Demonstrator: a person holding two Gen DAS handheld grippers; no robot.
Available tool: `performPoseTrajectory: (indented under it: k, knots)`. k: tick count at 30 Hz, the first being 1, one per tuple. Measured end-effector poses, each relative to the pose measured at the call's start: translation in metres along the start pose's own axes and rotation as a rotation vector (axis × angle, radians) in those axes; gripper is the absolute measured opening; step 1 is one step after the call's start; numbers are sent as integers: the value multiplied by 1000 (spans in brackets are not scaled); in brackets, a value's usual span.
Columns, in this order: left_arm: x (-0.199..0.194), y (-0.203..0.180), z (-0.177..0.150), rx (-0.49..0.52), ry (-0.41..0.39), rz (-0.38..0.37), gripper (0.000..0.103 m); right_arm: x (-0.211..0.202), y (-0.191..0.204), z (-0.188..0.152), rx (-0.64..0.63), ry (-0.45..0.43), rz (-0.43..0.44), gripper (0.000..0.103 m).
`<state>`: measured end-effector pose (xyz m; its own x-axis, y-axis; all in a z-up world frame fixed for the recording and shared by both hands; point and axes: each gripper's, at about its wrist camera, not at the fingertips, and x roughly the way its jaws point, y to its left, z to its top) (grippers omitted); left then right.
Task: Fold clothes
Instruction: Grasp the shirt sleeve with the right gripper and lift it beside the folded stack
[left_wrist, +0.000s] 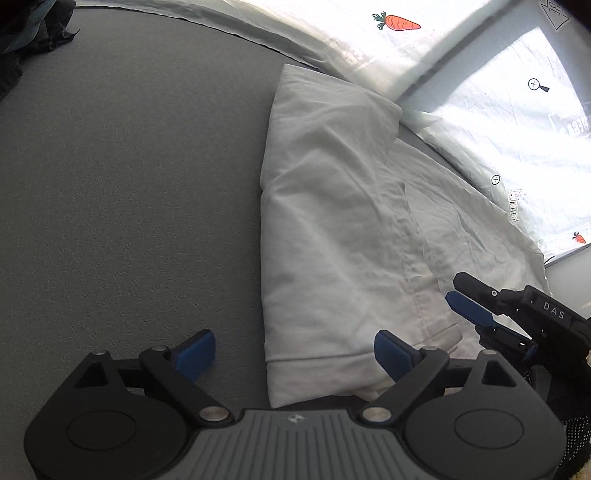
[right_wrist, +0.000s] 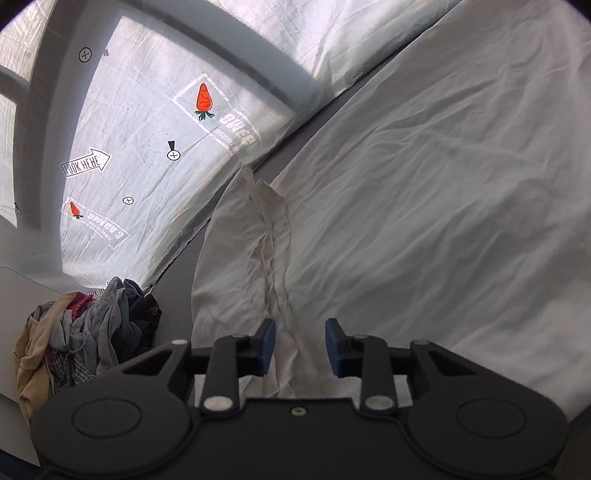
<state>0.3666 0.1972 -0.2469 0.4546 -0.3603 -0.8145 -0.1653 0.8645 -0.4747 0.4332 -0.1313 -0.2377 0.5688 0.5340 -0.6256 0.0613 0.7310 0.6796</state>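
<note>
Cloth fills the right half of the left wrist view: a white garment (left_wrist: 332, 236) lies on the grey surface (left_wrist: 129, 184), one side doubled over so a long straight folded edge runs from upper centre to the bottom of the frame. We judge it sits this way because a fold is partly made, though the same lie would fit a garment being opened out. Our left gripper (left_wrist: 295, 354) stands spread, its blue pads either side of the hem corner and gripping nothing; the right gripper (left_wrist: 465, 299) enters from the lower right, low over the garment, and from here we cannot tell how its jaws stand. Left of the folded edge the grey surface is bare and wide, good room to swing cloth; the printed white sheet (left_wrist: 498, 122) closes off the upper right. In the right wrist view, the right gripper (right_wrist: 300, 350) is spread around a raised ridge of the white garment (right_wrist: 424, 221) without pinching it. A heap of mixed clothes (right_wrist: 88, 332) crowds the lower left, so free room lies to the right.
</note>
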Motion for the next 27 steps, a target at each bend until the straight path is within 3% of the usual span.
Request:
performPoseTrajectory:
  k: [3, 7, 14, 15, 17, 18, 20, 24, 27]
  knots:
    - [1, 2, 3, -30, 8, -9, 96, 13, 1, 4, 52, 40, 89, 34]
    - [3, 4, 7, -72, 18, -23, 98, 31, 6, 12, 37, 59, 102, 49]
    - [4, 10, 11, -139, 26, -64, 102, 54, 20, 18, -30, 99, 122, 48]
    - [4, 10, 11, -134, 26, -62, 102, 57, 22, 18, -37, 103, 123, 47]
    - [5, 7, 9, -122, 24, -56, 102, 62, 26, 18, -51, 110, 115, 34]
    - [5, 6, 9, -116, 22, -52, 102, 63, 28, 17, -73, 112, 88, 19]
    - [5, 3, 7, -105, 17, -42, 102, 61, 38, 14, -185, 98, 48, 14]
    - [5, -5, 3, -87, 2, -2, 102, 44, 76, 5, -532, 28, -27, 7]
    - [6, -13, 4, -82, 1, 37, 102, 22, 89, 10, -640, -42, -25, 6]
